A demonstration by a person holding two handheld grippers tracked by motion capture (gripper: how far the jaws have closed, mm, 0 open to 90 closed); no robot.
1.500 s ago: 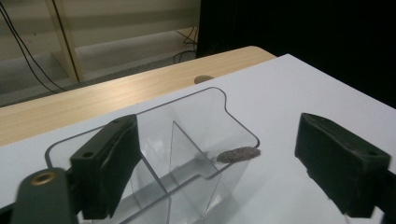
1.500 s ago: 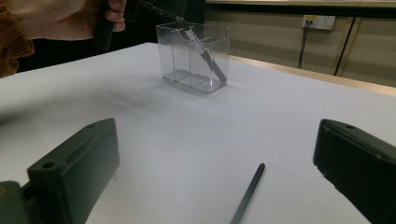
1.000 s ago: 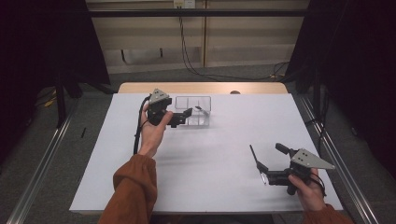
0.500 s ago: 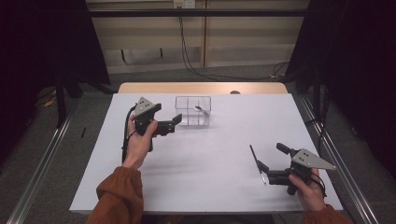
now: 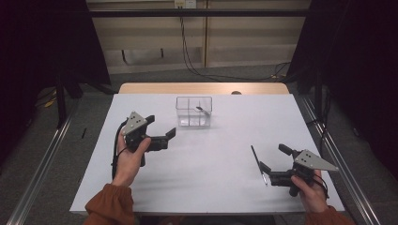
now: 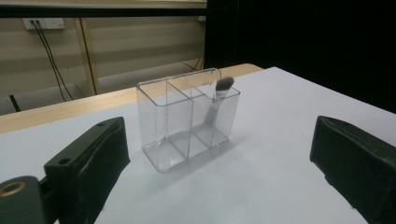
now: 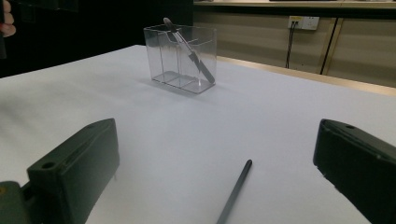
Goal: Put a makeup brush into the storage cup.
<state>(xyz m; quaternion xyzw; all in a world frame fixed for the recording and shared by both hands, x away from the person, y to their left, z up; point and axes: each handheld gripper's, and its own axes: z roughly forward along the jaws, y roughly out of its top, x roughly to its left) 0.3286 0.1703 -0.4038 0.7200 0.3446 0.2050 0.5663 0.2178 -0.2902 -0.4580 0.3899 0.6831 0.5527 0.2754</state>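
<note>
A clear three-compartment organizer stands at the back middle of the white table. A makeup brush leans in its right end compartment, bristle head up above the rim. My left gripper is held open to the left of and nearer than the organizer, pointing at it with nothing between its jaws. In the right gripper view the organizer stands farther off. A thin black stick lies flat on the table just left of my right gripper, which is open and empty near the front right.
The white table top spans most of the high view, with a wooden strip along its far edge. Dark curtains hang on both sides. Cables run down the back wall.
My left gripper has drawn back from the organizer toward the left and nearer side, leaving the brush standing in it. The right gripper and the stick have not moved.
</note>
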